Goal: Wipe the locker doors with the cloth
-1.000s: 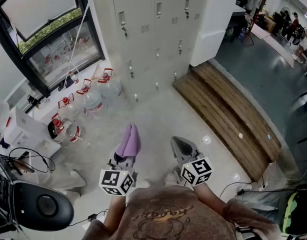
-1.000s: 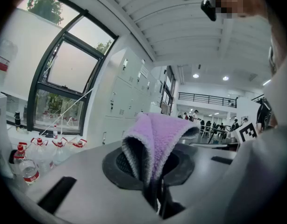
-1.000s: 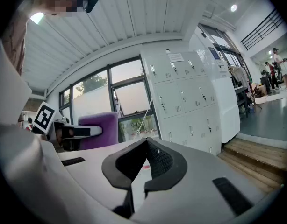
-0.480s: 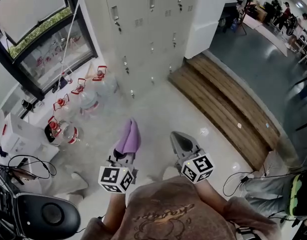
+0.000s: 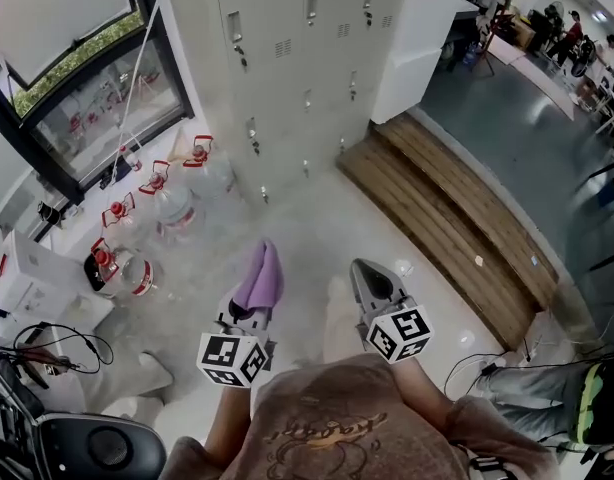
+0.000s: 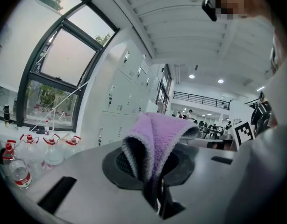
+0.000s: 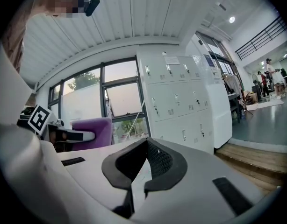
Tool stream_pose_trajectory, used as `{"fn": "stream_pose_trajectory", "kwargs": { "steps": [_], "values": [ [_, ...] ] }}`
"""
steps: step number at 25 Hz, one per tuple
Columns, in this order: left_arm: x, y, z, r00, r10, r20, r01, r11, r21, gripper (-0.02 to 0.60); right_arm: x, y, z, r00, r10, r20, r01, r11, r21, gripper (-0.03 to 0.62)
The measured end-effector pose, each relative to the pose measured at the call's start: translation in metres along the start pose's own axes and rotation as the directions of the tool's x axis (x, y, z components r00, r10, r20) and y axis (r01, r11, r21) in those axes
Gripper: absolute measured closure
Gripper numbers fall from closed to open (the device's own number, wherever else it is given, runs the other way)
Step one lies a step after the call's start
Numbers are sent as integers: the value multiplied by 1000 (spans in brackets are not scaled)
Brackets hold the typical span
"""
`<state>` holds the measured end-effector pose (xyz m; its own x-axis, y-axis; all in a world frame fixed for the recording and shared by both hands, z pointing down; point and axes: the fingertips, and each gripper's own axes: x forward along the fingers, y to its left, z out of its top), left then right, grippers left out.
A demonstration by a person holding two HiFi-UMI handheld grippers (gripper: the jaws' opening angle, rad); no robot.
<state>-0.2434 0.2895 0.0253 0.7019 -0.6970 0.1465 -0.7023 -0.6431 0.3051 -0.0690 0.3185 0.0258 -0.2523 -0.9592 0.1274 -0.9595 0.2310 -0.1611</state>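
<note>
**Cloth clamped in left tongs, lockers not yet reached**

Nearest us, at 6 o'clock in the head view, the left tongs [image 5: 252, 310] are clamped tight on the purple cloth [image 5: 260, 276]. The left gripper view shows the jaws closed on its lower fold [image 6: 155, 190], with the rest bunched up above them [image 6: 155, 136]. Just beside them at 5 o'clock, the right tongs [image 5: 365, 273] are closed and empty. In the right gripper view the pads meet at the tip with nothing between them [image 7: 147, 141].

The cloth's long axis runs 6 to 12 o'clock along the left tongs. Its free folded end points toward 12, at the lockers. It's held in the air over the floor and touches nothing else.

Further out at 10 o'clock, water bottles [image 5: 172, 203] stand under the window [image 5: 77, 78]. A wooden step [image 5: 447, 218] lies at 2 o'clock. Farthest, at 12 o'clock, are the locker doors [image 5: 287, 58], well apart from the cloth.

We judge the step in hand to be the approach, with no wiping begun. To do it well:
- close in and stand square to a door
- press the cloth's broad folded side flat, not its tip
- work top down in overlapping strokes
- keep the grip firm
- steer round the handles and lock tabs, which could snag the pile
</note>
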Motion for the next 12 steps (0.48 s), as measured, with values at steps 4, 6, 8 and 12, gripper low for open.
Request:
{"fn": "stream_pose_trajectory", "kwargs": {
  "steps": [4, 6, 8, 12],
  "values": [
    [39, 17, 10, 1000, 18, 7, -18, 1000, -3, 543, 40, -25, 6, 1000, 23, -9, -23, 1000, -1, 597],
    [63, 26, 17, 1000, 29, 13, -28, 1000, -5, 543, 64, -40, 11, 999, 39, -10, -39, 999, 1, 597],
    [90, 37, 25, 999, 41, 20, -41, 999, -7, 543, 89, -57, 16, 998, 59, -11, -59, 998, 1, 597],
    [149, 51, 47, 998, 59, 27, -59, 998, -5, 543, 139, -95, 32, 995, 96, -34, -96, 995, -6, 597]
  ]
}}
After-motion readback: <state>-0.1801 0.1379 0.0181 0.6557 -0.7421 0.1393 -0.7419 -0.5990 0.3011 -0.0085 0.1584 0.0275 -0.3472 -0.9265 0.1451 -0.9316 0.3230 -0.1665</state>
